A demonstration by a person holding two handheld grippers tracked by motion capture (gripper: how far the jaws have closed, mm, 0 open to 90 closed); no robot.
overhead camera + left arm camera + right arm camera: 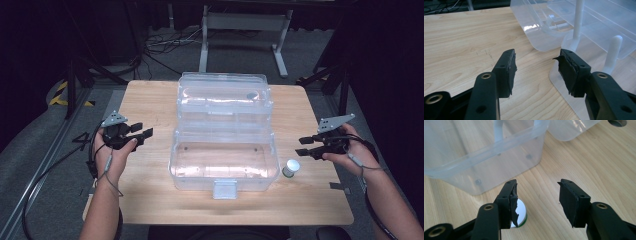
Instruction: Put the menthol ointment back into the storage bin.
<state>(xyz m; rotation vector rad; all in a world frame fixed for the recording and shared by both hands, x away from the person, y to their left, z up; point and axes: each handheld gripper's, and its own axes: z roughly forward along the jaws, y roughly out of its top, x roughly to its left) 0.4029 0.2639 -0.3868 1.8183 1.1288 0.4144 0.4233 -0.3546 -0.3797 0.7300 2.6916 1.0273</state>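
Note:
A clear plastic box (224, 160) stands open in the middle of the wooden table (150, 195), its lid (224, 97) folded back toward the far side. A small white-capped jar with a green band (291, 168) stands by the box's right front corner. My right gripper (305, 146) hovers open just right of the jar; in the right gripper view the jar (522, 213) peeks from behind the left jaw, with the box wall (486, 160) beyond. My left gripper (141, 131) is open left of the box, nothing between its jaws, facing the box's edge (541, 27).
A latch tab (224, 189) hangs at the box's front. Bare tabletop (461, 45) stretches left of the box. Cables and a metal stand frame (245, 30) sit on the floor past the far edge. A round hole (617, 122) marks the table near the lid.

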